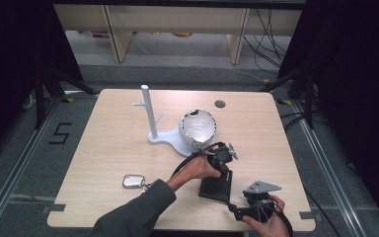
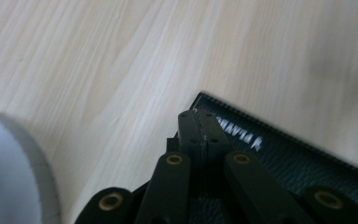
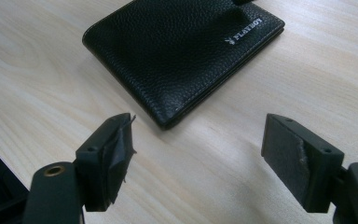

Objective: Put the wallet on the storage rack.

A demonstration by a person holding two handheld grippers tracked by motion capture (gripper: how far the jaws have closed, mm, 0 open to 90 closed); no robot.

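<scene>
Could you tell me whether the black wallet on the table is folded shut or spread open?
Folded shut: the wallet lies flat, its two leaves stacked along the near edge, logo side up.

The person's left forearm, in a dark sleeve [image 1: 133, 212], reaches in from the near edge toward mid-counter, where the left hand [image 1: 196, 170] holds the left hand-held gripper [image 2: 199, 135], its jaws pressed together. The right hand [image 1: 266, 224] holds the right hand-held gripper [image 3: 200, 156] near the near right edge, jaws spread wide.

Bench [image 1: 108, 163] evenly lit from above, surroundings dark; soft shadows; left gripper view blurred, grey shape at its left edge unfocused.
</scene>
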